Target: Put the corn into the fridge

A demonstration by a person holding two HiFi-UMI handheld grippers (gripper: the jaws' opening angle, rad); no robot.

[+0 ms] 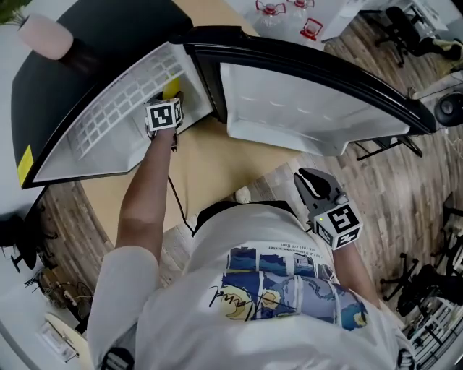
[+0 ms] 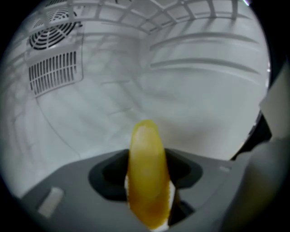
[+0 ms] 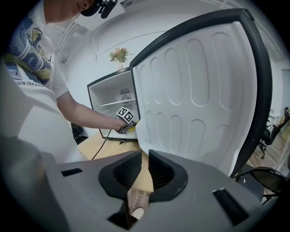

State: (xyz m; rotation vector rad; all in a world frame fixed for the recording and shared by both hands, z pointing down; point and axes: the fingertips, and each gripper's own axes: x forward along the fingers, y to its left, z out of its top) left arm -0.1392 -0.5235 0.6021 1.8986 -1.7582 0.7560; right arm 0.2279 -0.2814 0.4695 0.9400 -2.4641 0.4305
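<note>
My left gripper [image 1: 173,94] reaches into the open small black fridge [image 1: 108,115] and is shut on the yellow corn [image 1: 172,87]. In the left gripper view the corn [image 2: 146,172] stands upright between the grey jaws of the left gripper [image 2: 147,168], above the fridge's white floor [image 2: 195,113]. My right gripper [image 1: 305,178] hangs close to the person's body, below the open fridge door [image 1: 304,108]. Its jaws stand together with only a thin slit and nothing between them. The right gripper view shows the right gripper [image 3: 143,168] pointing at the door's inner side [image 3: 195,99], with the left gripper [image 3: 128,126] far off at the fridge mouth.
The fridge stands on a wooden table [image 1: 217,162]. Inside it are a round fan vent [image 2: 50,32] at upper left and a wire shelf [image 2: 149,13] overhead. A black cable [image 1: 177,199] trails from the left gripper. Office chairs [image 1: 405,29] stand on the wood floor at right.
</note>
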